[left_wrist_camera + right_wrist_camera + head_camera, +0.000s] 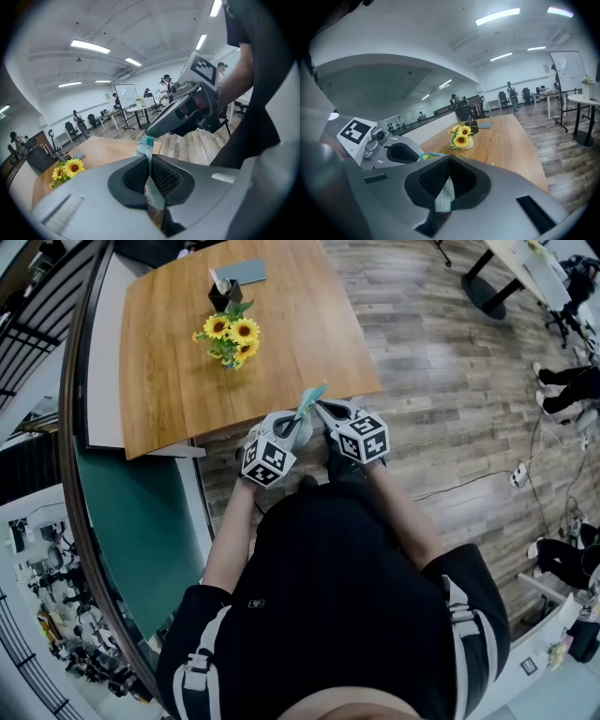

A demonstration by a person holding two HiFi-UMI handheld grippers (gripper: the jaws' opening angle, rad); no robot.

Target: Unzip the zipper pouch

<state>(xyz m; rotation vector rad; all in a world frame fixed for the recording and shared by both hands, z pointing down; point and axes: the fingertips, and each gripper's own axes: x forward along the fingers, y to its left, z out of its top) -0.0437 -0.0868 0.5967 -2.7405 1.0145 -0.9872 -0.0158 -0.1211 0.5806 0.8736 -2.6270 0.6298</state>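
Note:
In the head view the teal zipper pouch (310, 399) hangs in the air just off the front edge of the wooden table (300, 334), pinched from both sides. My left gripper (299, 420) is shut on its left part, and my right gripper (322, 412) is shut on its right part, their tips almost touching. In the left gripper view the pouch (146, 149) sticks up out of the shut left gripper (149, 161), with the right gripper (174, 117) just beyond it. In the right gripper view a pale strip of the pouch (444, 194) sits between the pads of the shut right gripper (449, 159).
A bunch of sunflowers (231, 337) stands mid-table, with a black holder (223, 294) and a blue-grey notebook (246, 273) behind it. A curved railing (73, 427) runs along the left. A cable (469, 486) lies on the wood floor at the right.

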